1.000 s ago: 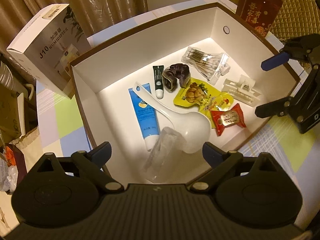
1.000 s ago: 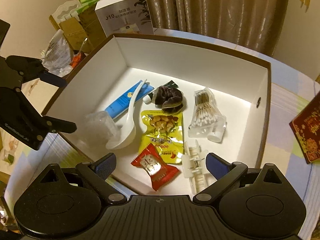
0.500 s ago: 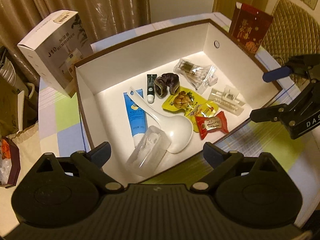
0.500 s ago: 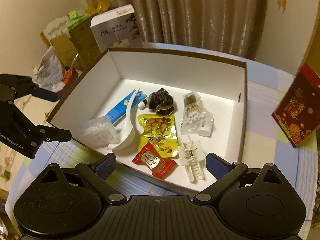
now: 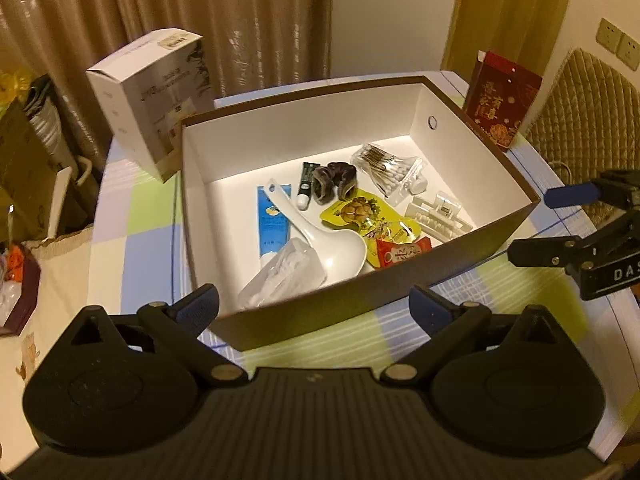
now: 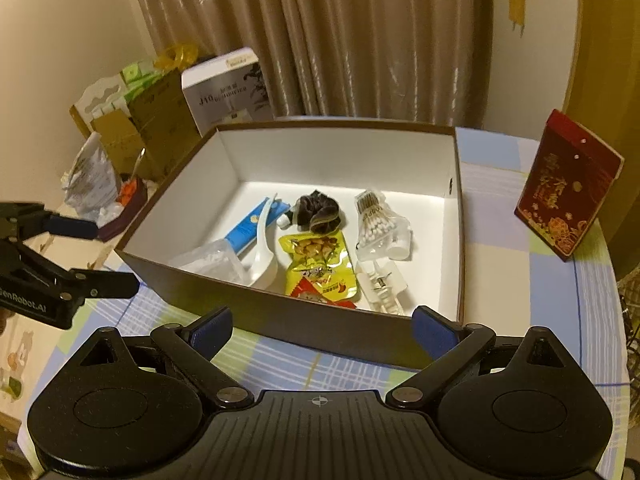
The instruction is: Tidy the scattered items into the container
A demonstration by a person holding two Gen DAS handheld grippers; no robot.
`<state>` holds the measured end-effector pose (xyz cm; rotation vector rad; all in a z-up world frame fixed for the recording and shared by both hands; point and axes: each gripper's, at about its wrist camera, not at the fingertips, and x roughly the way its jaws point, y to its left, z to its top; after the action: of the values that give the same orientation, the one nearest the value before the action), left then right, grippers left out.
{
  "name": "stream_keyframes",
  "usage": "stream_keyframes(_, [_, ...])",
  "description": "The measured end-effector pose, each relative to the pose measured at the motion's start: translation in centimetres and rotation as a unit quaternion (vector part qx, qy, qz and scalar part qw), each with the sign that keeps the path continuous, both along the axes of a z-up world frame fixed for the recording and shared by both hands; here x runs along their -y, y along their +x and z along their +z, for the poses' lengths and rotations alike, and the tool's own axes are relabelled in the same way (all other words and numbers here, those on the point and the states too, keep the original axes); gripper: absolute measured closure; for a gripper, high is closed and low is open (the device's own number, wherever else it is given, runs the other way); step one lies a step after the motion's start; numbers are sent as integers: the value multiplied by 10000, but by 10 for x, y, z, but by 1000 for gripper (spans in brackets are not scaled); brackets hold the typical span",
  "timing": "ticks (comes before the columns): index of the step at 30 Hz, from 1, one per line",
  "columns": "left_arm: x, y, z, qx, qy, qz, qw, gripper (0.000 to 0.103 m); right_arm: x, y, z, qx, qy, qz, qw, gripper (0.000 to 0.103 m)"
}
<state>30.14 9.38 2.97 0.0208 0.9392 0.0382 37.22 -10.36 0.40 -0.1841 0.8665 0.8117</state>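
Now: sat on checked desk (image 5: pixel 132 216), brown box (image 5: pixel 304 312), white inside; held spoon (image 5: pixel 320 236), blue tube (image 5: pixel 272 220), snack packs, cotton swabs (image 6: pixel 376 220), scrunchie (image 5: pixel 334 184). Hovered before near wall, left gripper (image 5: pixel 314 306) and right gripper (image 6: pixel 322 326), both spread wide, empty.

The box (image 5: pixel 360 312) is brown outside, white inside. In it: a blue tube (image 5: pixel 271 222), white spoon (image 5: pixel 332 240), yellow pouch (image 5: pixel 360 212), red sachet (image 5: pixel 402 252). Beneath it, the worktop (image 5: pixel 132 216) is checked blue, green and lilac.
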Motion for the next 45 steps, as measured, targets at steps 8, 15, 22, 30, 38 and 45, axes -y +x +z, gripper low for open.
stream_keyframes(8, [8, -35, 6, 408, 194, 350, 9984, 2, 11, -24, 8, 12, 257, -313, 9992, 2])
stream_keyframes(15, [19, -61, 7, 462, 299, 424, 9976, 2, 14, -50, 11, 351, 111, -461, 9983, 2])
stream_keyframes(22, [23, -83, 12, 445, 94, 567, 9974, 2, 19, -76, 11, 368, 147, -591, 9975, 2])
stream_keyframes(30, [30, -107, 19, 534, 197, 479, 9972, 2, 23, -101, 15, 440, 192, -793, 9957, 2])
stream_keyframes(38, [33, -132, 24, 659, 247, 353, 9969, 2, 24, -129, 22, 666, 183, -880, 9937, 2])
stream_keyframes(45, [36, -147, 28, 743, 263, 424, 9960, 2, 22, -141, 24, 832, 96, -692, 9941, 2])
